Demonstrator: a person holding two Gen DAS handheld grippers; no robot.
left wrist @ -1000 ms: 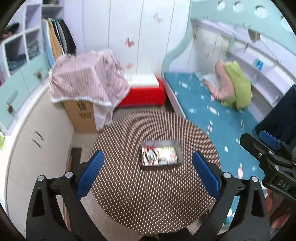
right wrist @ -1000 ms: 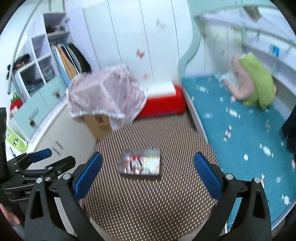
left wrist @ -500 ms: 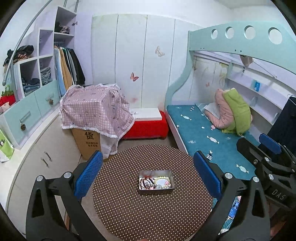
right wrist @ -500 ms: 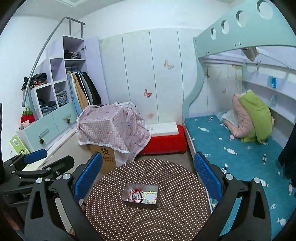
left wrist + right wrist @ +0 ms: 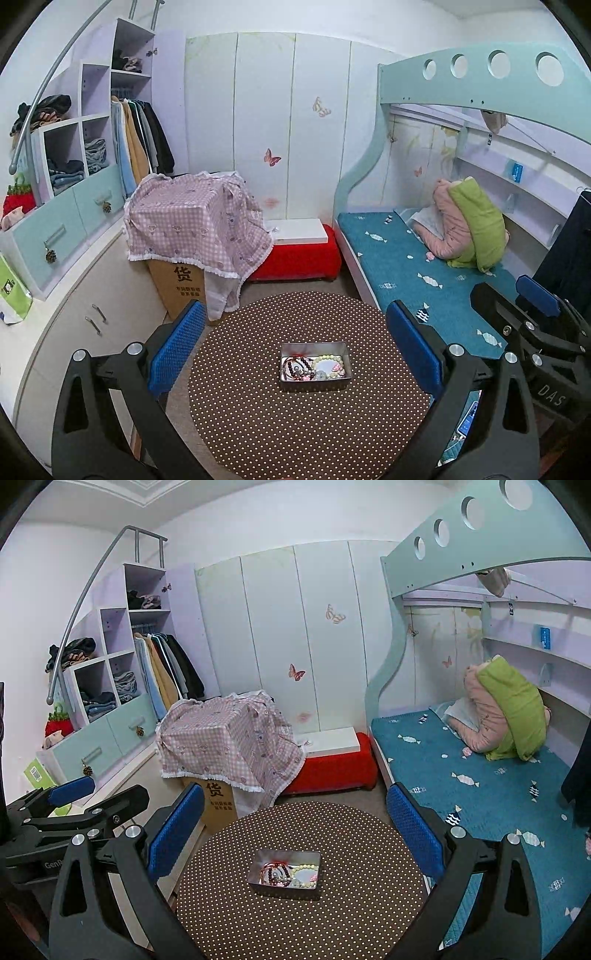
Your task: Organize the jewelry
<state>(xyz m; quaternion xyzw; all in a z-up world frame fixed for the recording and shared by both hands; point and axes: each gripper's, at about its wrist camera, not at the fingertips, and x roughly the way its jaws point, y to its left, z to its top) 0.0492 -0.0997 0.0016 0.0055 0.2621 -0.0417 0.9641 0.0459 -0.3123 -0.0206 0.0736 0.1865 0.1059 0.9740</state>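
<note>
Bedroom, dotted brown round table (image 5: pixel 295 435) beside blue-covered bed (image 5: pixel 424 273)

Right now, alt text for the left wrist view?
Open left gripper hangs above a round polka-dot table holding a metal tin of bead bracelets. The right gripper sits at the right edge, before a teal bunk bed.
</note>
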